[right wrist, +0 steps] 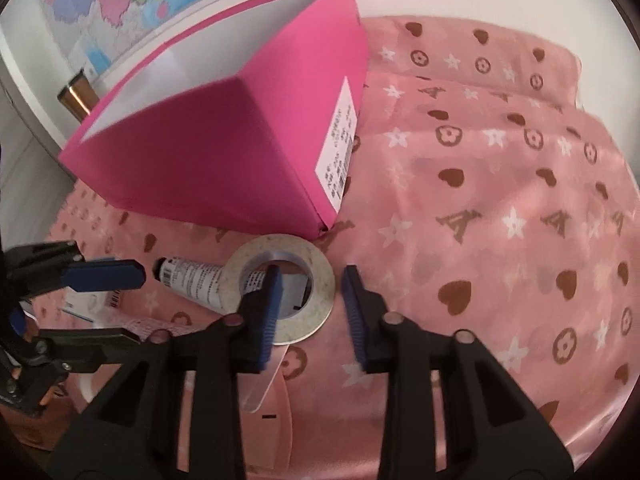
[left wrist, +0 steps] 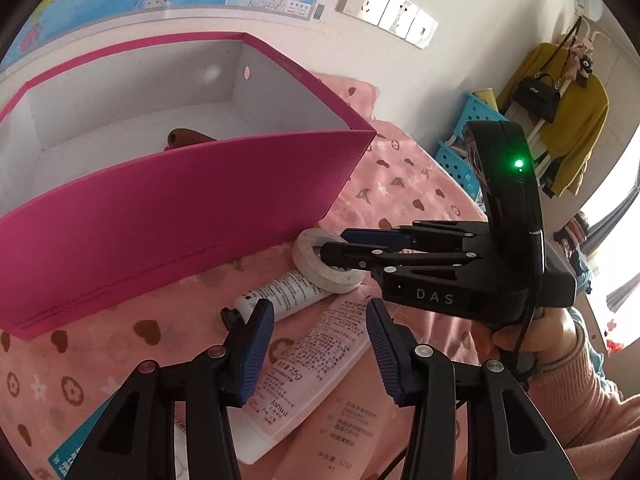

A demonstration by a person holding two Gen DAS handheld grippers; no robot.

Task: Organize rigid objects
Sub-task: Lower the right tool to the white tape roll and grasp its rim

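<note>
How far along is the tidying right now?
Done: one brown item lies in the pink box. In hand: nothing; the right hand-held gripper is open, straddling the tape roll. Left: tape, small white tube, larger tubes. The left hand-held gripper hovers open.

Bright daylight, heavy fisheye distortion, right view soft.

In the left wrist view we see daylight entering from the window (left wrist: 616, 248) at the right edge, which is overexposed to white. Glare washes the wall sockets (left wrist: 394, 10), and a green indicator light (left wrist: 519, 163) glows. Soft shadows lie under the pink box (left wrist: 180, 216). Straight box edges bow strongly, and black vignette fills the corners. In the right wrist view we see milder, hazier contrast: the box (right wrist: 224, 148) and patterned cloth (right wrist: 500, 184) are blurred.
</note>
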